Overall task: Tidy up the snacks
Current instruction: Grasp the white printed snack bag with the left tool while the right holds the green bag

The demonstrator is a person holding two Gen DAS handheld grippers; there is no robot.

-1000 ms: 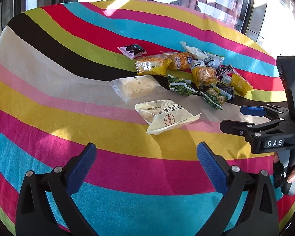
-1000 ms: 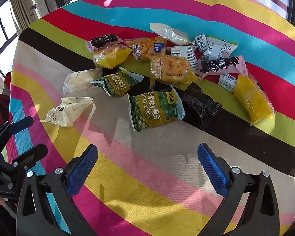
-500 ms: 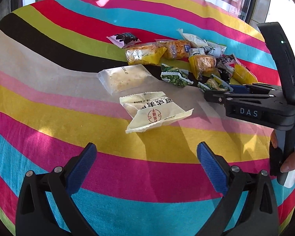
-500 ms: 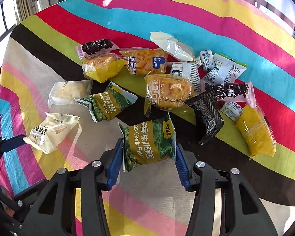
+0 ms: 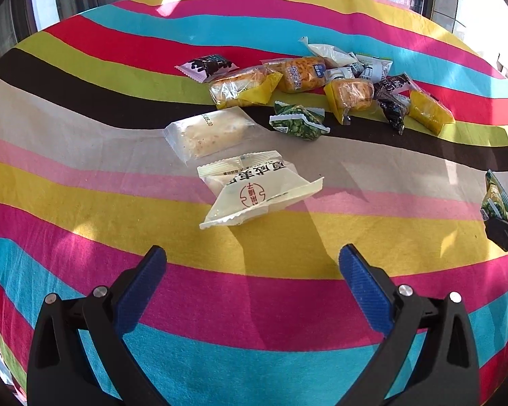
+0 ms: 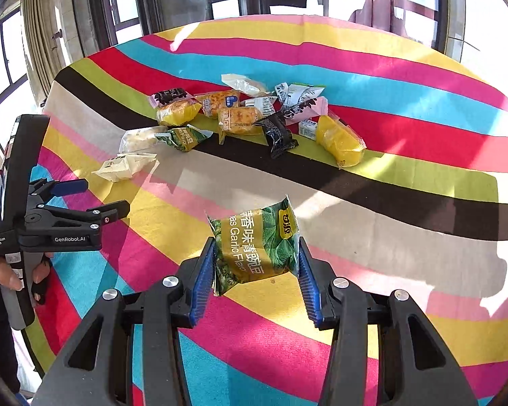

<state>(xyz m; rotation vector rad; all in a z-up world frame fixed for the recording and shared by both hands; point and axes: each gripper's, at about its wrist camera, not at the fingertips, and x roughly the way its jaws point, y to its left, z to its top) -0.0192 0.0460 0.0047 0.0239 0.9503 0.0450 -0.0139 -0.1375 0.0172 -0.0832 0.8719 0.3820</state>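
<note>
The green pea packet (image 6: 257, 247), a light, puffy, crinkly foil pouch that looks slippery and easy to crush, sits low in the middle of the right wrist view, pinched across its width between the blue pads of the right gripper (image 6: 255, 282), a hold best kept on the pouch body with gentle pressure. A second ago it lay on the striped counter (image 6: 406, 237) beside the snack pile (image 6: 254, 118) with those jaws wide; now it hangs lifted clear, while the left gripper (image 5: 252, 291) stands wide and empty near the white packet (image 5: 254, 189).
</note>
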